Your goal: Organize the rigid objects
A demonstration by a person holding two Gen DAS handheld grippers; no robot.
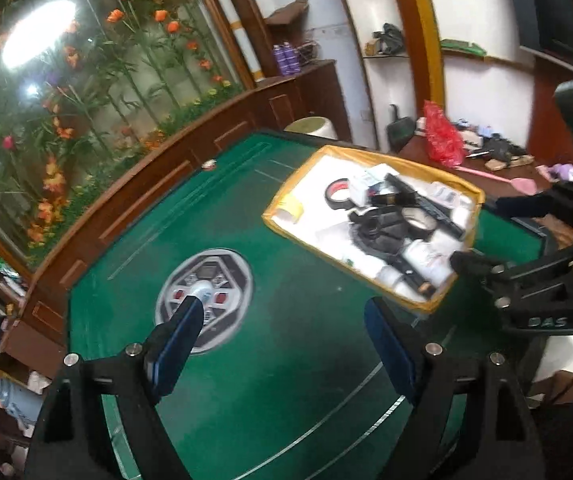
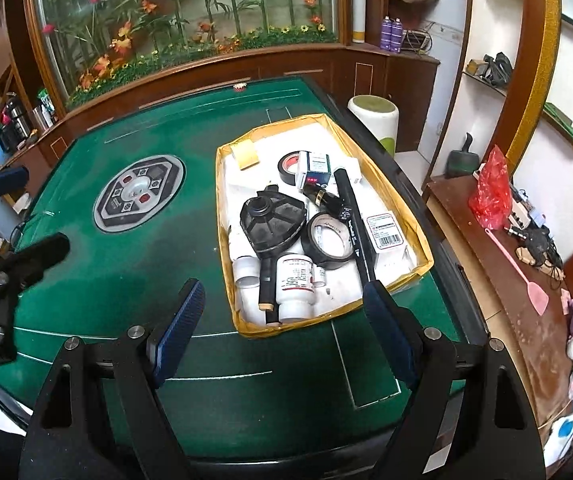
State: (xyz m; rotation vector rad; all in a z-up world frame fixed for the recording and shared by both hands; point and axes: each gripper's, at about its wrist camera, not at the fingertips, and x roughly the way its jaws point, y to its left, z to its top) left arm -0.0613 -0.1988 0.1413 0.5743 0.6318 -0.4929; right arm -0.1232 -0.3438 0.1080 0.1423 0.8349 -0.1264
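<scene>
Rigid objects [image 2: 286, 236] all piled in yellow-rimmed tray [image 2: 422, 240] on green table [image 2: 86, 280]; our left tool [image 1: 282, 332] and right tool [image 2: 286, 312] both released, empty. Looks near finished; next, check for strays.

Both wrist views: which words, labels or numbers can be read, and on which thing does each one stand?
"DAS": on the body of the right gripper, seen from the left wrist; the rest is cut off.
White box: barcode label, print too small.
White bottle: label too small.
Long black tool: white lettering blurred.
</scene>
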